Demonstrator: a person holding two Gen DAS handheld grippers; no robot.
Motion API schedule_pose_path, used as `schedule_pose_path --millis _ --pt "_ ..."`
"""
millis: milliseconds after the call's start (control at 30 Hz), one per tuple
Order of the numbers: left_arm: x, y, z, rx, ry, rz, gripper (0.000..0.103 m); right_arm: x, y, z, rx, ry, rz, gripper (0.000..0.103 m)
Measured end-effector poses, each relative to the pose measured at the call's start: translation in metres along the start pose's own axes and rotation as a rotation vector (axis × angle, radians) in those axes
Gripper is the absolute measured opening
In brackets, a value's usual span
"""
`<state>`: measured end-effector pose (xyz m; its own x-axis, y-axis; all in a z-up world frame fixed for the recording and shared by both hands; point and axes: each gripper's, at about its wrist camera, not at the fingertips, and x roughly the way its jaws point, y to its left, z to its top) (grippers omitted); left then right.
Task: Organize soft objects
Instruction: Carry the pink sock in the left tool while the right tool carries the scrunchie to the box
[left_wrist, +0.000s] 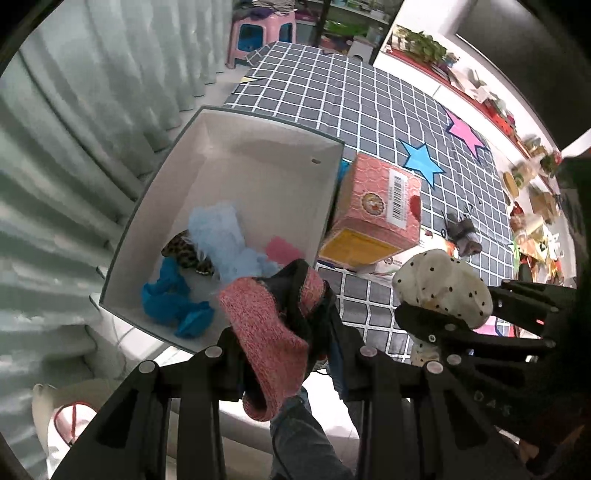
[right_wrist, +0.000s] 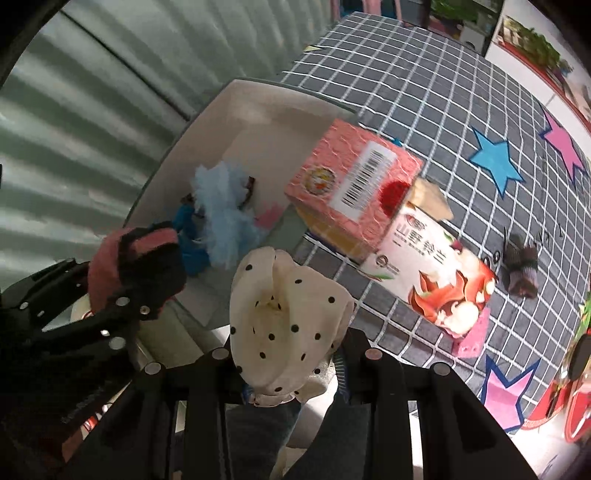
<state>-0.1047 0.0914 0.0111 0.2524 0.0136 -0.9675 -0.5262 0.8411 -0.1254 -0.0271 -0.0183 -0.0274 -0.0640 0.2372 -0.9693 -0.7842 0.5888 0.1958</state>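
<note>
Two soft items are held beside the white box.
A pink-and-black knit piece is pinched by the left gripper; a polka-dot cloth is clamped in the right gripper.

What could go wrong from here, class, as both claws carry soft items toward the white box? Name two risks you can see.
1. The pink knit piece droops loosely from the left claw; it might slip or snag on the white box rim.
2. The right claw, holding the polka-dot cloth, is close beside the left; they could collide over the box, or knock the stacked pink carton.
</note>
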Motion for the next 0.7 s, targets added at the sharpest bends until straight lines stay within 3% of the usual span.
schedule_pose_path --millis 700 --pt "-0.007 0.05 0.022 -0.135 -0.045 0.03 0.037 -0.01 0.032 0.05 -0.085 -0.01 0.022 0.034"
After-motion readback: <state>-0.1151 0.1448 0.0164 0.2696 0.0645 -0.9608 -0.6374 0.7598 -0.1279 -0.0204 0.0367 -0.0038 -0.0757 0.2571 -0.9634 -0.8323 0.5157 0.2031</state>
